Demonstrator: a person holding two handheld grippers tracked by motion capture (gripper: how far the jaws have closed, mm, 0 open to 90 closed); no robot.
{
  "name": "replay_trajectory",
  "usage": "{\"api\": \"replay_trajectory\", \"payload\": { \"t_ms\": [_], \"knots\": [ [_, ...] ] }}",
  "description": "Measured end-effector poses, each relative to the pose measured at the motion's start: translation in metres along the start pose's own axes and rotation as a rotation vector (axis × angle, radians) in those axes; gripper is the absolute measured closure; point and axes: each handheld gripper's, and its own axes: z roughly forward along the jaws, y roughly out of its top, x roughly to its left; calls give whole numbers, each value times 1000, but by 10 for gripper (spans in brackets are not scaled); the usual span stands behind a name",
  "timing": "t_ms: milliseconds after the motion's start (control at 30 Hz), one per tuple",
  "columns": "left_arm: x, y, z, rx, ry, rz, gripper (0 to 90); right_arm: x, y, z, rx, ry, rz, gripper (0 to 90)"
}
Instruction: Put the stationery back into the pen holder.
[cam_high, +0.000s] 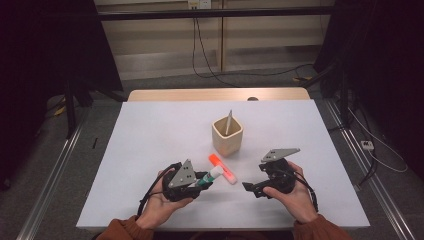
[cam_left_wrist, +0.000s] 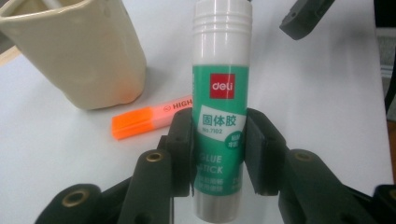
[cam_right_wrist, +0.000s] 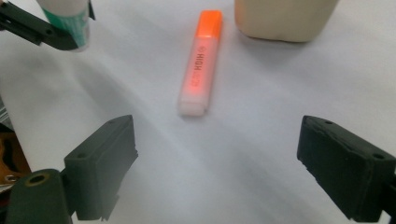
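Note:
My left gripper is shut on a green-and-white glue stick, which stands up between its jaws with the white cap away from the hand. In the high view the glue stick points right and away from the left gripper, over an orange highlighter lying on the table. A beige cup behind them holds a grey pen. My right gripper is open, with nothing between its jaws, and faces the highlighter from the near right.
The white table has bare room to the left and far side. A wooden strip runs along its far edge. Cables lie on the floor beyond. In the right gripper view the cup stands past the highlighter.

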Motion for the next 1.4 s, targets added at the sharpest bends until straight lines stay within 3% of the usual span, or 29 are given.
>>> {"api": "replay_trajectory", "payload": {
  "t_ms": [267,500,600,967,1133,1400],
  "knots": [
    [4,-4,-4,-29,-18,-83,663,-10,-11,-7,-34,-21,65,95],
    [7,-6,-11,-45,0,-147,663,-13,-19,-12,-57,-65,68,87],
    [11,-4,-15,-63,6,-173,663,-14,-25,-12,-73,-133,66,88],
    [25,9,-30,-142,3,-270,663,-19,-41,-14,-104,-157,86,80],
    [30,18,-30,-157,11,-264,663,-23,-47,-20,-148,-153,115,85],
    [38,37,-25,-175,32,-263,663,-25,-58,-27,-186,-184,132,93]
  ]
}}
